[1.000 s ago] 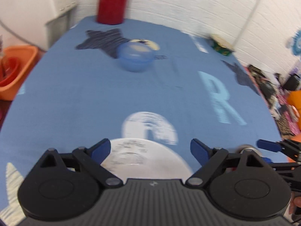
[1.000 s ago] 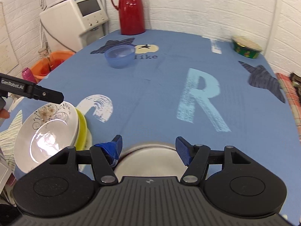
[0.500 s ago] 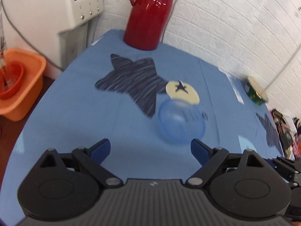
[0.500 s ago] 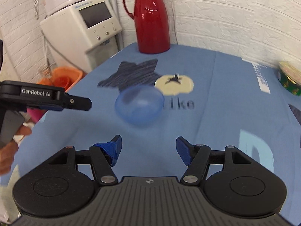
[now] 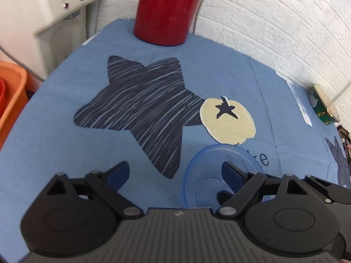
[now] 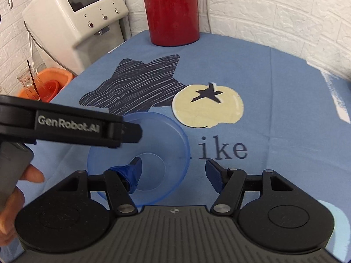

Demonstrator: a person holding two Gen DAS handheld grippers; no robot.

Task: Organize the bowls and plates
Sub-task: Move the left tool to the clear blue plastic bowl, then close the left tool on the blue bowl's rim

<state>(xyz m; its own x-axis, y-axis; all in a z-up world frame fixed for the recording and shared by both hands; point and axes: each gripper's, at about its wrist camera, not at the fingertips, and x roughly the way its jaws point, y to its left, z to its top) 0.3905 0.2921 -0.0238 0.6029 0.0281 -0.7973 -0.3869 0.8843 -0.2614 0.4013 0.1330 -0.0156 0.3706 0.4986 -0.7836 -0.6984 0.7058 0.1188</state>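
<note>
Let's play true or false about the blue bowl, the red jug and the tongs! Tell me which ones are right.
1. The blue bowl stands right way up on the blue tablecloth. True.
2. The right tongs are squeezed shut on the bowl. False: they are open, with one finger over the inside of the bowl and the other outside its rim.
3. The red jug stands at the far end of the table, near the white brick wall. True.
4. The left tongs hold a plate. False: they are open and hold nothing.
5. The bowl is full of soup. False: it is empty.
</note>
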